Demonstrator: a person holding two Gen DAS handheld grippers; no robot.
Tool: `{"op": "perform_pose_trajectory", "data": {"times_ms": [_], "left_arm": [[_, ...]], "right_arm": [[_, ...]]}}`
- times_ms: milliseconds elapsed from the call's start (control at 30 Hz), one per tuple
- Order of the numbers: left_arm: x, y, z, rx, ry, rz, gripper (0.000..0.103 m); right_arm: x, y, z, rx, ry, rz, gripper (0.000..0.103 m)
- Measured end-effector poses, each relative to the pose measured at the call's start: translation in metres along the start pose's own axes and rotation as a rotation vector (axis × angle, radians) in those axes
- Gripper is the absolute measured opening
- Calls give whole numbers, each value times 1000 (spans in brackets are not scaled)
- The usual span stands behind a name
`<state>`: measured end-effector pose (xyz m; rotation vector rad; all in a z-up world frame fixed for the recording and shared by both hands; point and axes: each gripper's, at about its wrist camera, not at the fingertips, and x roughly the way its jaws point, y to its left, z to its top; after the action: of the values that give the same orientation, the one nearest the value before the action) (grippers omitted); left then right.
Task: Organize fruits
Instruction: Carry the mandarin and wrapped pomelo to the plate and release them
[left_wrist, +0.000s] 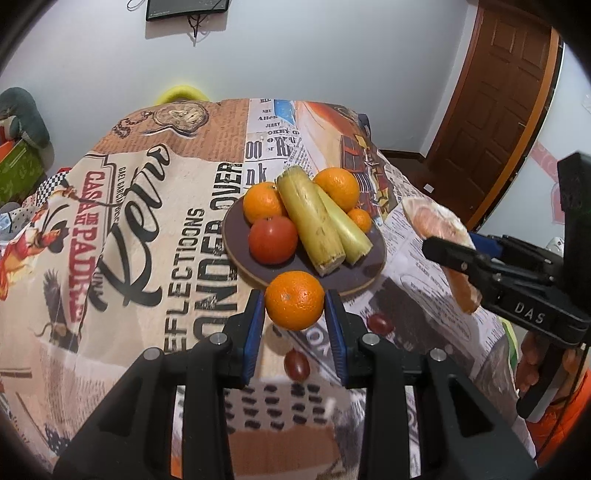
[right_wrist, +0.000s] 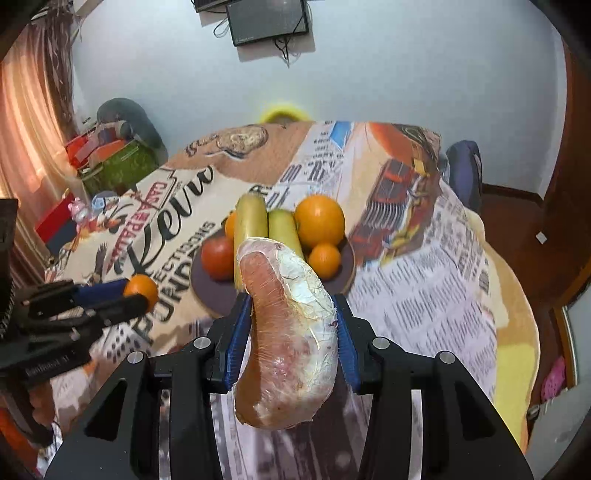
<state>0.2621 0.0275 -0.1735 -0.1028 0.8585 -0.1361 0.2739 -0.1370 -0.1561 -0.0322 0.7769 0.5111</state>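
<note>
My left gripper (left_wrist: 294, 295) is shut on an orange (left_wrist: 294, 300) and holds it in the air just before the near rim of a dark round plate (left_wrist: 364, 275). The plate carries two oranges, a small mandarin (left_wrist: 360, 219), a red round fruit (left_wrist: 272, 240) and two yellow-green stalk pieces (left_wrist: 314, 225). My right gripper (right_wrist: 291, 301) is shut on a film-wrapped pinkish fruit wedge (right_wrist: 291, 332), raised over the table in front of the plate (right_wrist: 210, 295). The right wrist view shows the left gripper (right_wrist: 136, 292) with its orange (right_wrist: 142, 287) at the left.
Two small dark-red fruits (left_wrist: 296, 364) (left_wrist: 380, 323) lie on the printed tablecloth (left_wrist: 147, 229) below my left gripper. A person's hand (left_wrist: 532, 365) holds the right tool. Boxes and clutter (right_wrist: 110, 162) stand beyond the table's left side, and a wooden door (left_wrist: 498, 110) stands at the right.
</note>
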Motion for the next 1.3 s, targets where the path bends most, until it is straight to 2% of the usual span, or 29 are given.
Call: {"op": "perform_pose_trajectory", "data": {"times_ms": [467, 633, 767, 967, 1300], "left_arm": [[54, 10, 22, -23, 41, -19, 33], [64, 10, 25, -20, 47, -16, 33], [70, 11, 24, -25, 54, -13, 33], [76, 13, 23, -45, 82, -10, 37], [50, 11, 24, -42, 42, 0, 37]], "right_arm": [[52, 11, 36, -19, -5, 19, 40], [70, 10, 38, -19, 22, 6, 40], [81, 7, 33, -1, 60, 28, 40], [77, 5, 33, -7, 60, 38, 41], [53, 4, 33, -11, 32, 45, 41]]}}
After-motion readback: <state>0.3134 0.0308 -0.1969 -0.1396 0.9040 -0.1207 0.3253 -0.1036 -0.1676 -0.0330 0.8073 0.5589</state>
